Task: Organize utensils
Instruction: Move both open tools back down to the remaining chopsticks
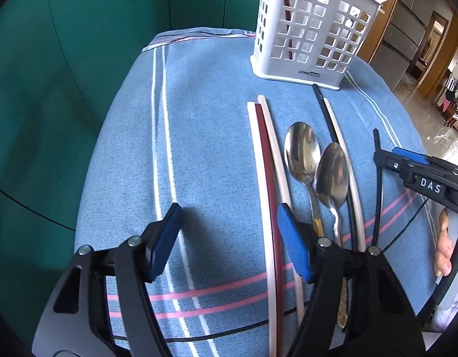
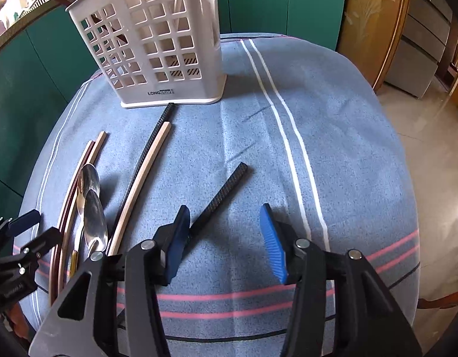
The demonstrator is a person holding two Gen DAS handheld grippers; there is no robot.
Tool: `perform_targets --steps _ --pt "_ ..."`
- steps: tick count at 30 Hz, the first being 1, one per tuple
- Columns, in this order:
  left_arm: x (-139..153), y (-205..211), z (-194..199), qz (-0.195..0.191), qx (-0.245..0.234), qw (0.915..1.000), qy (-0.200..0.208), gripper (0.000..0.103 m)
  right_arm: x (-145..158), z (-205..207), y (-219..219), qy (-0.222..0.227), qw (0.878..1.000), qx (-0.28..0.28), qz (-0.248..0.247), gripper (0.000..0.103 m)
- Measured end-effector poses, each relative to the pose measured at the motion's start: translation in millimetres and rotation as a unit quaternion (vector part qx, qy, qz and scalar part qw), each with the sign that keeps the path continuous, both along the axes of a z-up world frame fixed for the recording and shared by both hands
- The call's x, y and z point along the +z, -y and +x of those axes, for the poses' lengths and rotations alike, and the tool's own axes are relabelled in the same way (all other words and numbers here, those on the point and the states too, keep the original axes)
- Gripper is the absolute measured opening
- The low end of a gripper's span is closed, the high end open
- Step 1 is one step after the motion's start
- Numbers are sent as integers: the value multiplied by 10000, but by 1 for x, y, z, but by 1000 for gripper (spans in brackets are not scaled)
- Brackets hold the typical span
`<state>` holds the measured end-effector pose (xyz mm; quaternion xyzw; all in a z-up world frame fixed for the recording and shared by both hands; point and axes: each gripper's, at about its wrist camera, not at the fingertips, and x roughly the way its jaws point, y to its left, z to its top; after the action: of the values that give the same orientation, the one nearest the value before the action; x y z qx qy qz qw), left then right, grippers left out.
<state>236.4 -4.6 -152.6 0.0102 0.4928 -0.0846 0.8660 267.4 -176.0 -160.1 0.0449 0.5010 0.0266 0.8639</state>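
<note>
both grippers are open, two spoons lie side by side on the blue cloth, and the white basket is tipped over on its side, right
Not quite: the white basket stands upright on the blue cloth, as the right wrist view shows. The two spoons do lie side by side, and the left gripper and right gripper are open.

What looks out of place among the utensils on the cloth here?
One black chopstick lies alone and askew, apart from the black-and-cream pair near the white holder. The rest lie roughly parallel. Nothing looks spilled or damaged.
</note>
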Motion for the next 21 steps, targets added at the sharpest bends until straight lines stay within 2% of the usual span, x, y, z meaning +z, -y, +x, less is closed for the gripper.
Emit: perform_targets --steps 9,14,21 --pt "5 -10 3 -36 272 9996 29 67 -5 3 0 40 10000 30 10 53" --pt "2 -6 4 192 231 9995 67 68 -5 4 -1 56 10000 39 -9 54" --pt "4 0 3 316 151 9994 53 68 -4 1 -5 86 9999 58 -65 56"
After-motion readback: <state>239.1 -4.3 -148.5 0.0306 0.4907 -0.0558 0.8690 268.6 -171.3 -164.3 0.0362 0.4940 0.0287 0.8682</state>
